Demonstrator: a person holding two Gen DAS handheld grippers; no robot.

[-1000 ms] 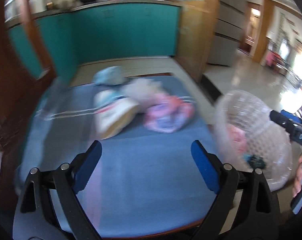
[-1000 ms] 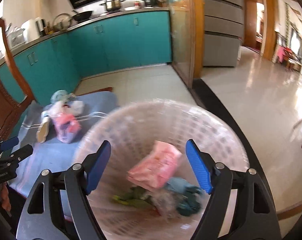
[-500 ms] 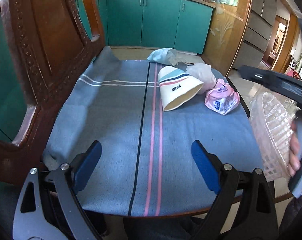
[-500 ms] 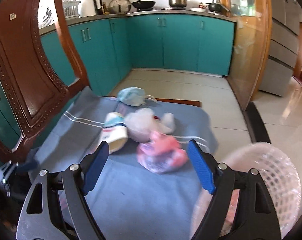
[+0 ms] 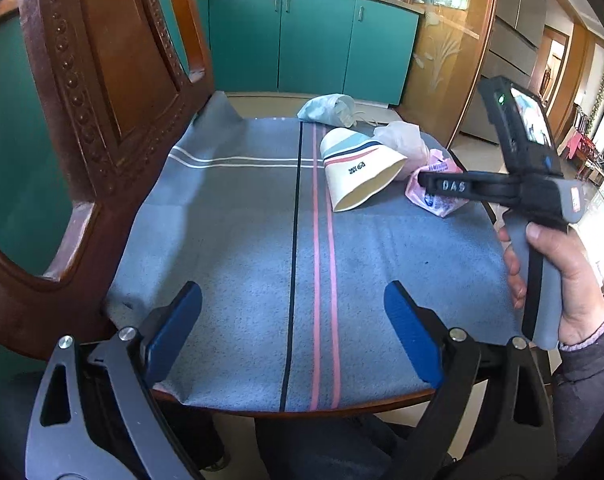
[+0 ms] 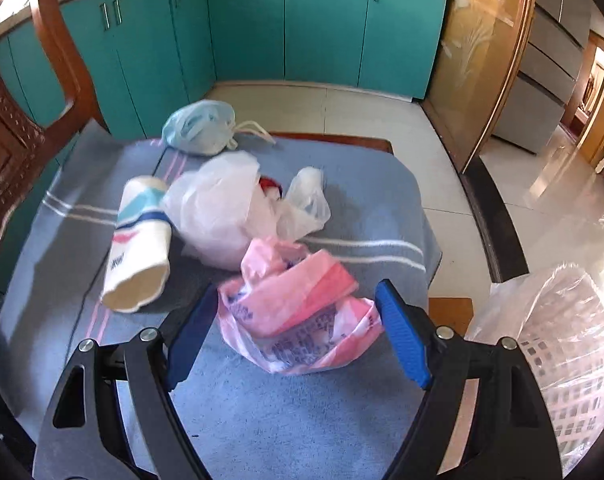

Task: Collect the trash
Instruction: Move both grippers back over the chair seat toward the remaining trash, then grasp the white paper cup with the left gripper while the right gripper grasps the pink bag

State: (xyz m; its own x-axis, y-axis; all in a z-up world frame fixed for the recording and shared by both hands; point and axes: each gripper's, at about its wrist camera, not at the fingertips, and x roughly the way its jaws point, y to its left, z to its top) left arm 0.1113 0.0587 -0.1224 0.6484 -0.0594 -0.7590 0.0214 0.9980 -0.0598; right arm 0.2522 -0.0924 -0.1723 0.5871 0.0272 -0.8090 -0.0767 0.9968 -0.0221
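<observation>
Pink wrapper (image 6: 298, 312) lies between right gripper's (image 6: 298, 334) (spread) jaws.

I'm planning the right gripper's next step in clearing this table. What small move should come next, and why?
Probably ease the right gripper slightly forward and close it on the pink wrapper. Its jaws are open with the wrapper already lying between the fingers, nearest of the trash, and the basket stands just to the right.

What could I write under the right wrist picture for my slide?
Open right gripper reaching around a pink bag on the blue cloth, bin waiting beside it.
</observation>
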